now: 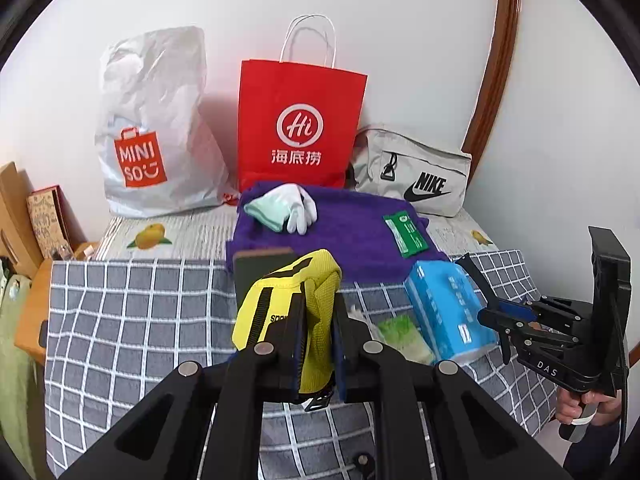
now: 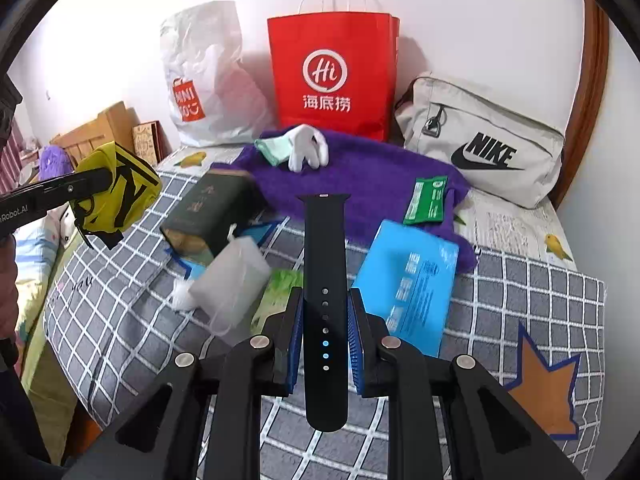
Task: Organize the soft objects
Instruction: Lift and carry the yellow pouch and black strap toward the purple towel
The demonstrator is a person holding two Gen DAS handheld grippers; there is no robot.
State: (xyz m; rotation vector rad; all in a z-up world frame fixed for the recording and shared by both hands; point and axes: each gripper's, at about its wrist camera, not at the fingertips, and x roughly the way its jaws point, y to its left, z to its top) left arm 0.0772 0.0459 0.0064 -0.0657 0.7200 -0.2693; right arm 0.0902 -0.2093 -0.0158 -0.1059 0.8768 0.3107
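Left wrist view shows the left gripper (image 1: pixel 318 334) clamped on a yellow mesh pouch (image 1: pixel 288 304) with black webbing straps, held above the grey checked blanket (image 1: pixel 132 320). Right wrist view shows the right gripper (image 2: pixel 325 336) pinched on a smooth black watch strap (image 2: pixel 325 280) — rubbery, with a row of small holes — standing upright between the blue ribbed pads (image 2: pixel 295 344). On the blanket lie a glossy blue tissue pack (image 2: pixel 408 284), a frosted drawstring bag (image 2: pixel 232 280) and a dark box (image 2: pixel 208 208). Behind them a fuzzy purple towel (image 2: pixel 360 184) carries a white glove (image 2: pixel 308 148) and a flat green packet (image 2: pixel 426 202). Against the wall stand a crinkled white plastic bag (image 2: pixel 200 80), a stiff red paper bag (image 2: pixel 332 76) and a grey canvas bag (image 2: pixel 480 140).
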